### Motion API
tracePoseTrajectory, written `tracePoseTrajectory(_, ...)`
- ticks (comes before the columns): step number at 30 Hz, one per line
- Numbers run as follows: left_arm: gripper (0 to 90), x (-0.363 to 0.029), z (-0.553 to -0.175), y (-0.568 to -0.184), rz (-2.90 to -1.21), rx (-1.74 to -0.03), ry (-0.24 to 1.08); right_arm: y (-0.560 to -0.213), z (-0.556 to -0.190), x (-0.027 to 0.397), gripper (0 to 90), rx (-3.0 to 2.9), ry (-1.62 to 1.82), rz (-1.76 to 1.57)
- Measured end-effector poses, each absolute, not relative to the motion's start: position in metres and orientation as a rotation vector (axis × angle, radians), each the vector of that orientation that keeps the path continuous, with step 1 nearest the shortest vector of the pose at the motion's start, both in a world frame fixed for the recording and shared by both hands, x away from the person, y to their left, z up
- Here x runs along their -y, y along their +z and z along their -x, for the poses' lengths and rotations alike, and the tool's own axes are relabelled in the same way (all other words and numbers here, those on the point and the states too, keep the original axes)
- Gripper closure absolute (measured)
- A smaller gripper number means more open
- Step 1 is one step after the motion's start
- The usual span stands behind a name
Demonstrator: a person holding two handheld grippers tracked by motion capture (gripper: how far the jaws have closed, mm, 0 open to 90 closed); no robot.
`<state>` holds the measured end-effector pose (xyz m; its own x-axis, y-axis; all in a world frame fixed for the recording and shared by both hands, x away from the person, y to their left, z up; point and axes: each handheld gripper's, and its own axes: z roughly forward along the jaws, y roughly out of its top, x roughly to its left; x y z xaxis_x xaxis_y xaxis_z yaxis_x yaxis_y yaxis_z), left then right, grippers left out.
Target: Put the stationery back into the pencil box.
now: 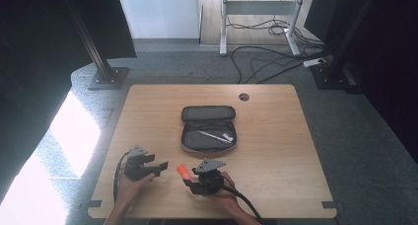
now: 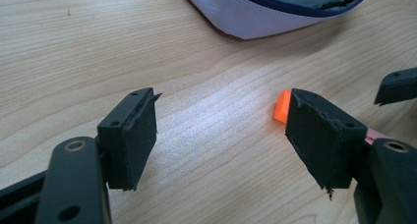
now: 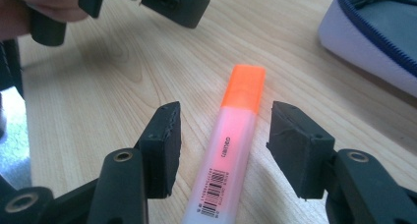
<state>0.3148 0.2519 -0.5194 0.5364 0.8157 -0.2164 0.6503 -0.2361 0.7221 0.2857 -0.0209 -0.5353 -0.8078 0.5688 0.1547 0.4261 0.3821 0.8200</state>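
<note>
Left claw sits on my near-left part of the desk, jaws standing wide apart with bare wood between them and nothing held. Just right of it lies one highlighter, flat on the desk, straddled by my right claw, whose pads stand partly open on either side without touching it. I see a translucent pale barrel glowing pink-orange, an orange cap pointing away from me, and a barcode at the near end. A small printed word runs along the barrel; I read it as "deli", though it's too small to be sure. Farther back, one grey pencil case lies unzipped, with a pen inside.
</note>
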Motion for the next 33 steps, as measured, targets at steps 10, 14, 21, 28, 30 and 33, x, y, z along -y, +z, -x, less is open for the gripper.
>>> tracePoseTrajectory(10,28.3,-0.252,-0.315,-0.520,-1.972,-1.190,0.261,-0.545,-0.286,0.011,49.4,-2.520,1.300,-0.898)
tracePoseTrajectory(14,28.4,-0.251,-0.315,-0.520,-1.973,-1.189,0.260,-0.546,-0.285,0.008,52.1,-2.526,1.269,-0.891)
tracePoseTrajectory(21,28.4,-0.252,-0.316,-0.520,-1.974,-1.186,0.261,-0.548,-0.284,0.005,58.0,-2.527,1.210,-0.862)
tracePoseTrajectory(28,28.3,-0.251,-0.315,-0.520,-1.978,-1.183,0.260,-0.549,-0.283,0.006,62.6,-2.518,1.168,-0.854)
tracePoseTrajectory(30,28.4,-0.251,-0.316,-0.520,-1.978,-1.185,0.260,-0.549,-0.283,0.006,63.5,-2.512,1.159,-0.852)
tracePoseTrajectory(33,28.4,-0.251,-0.316,-0.520,-1.980,-1.184,0.260,-0.549,-0.283,0.006,64.4,-2.506,1.157,-0.856)
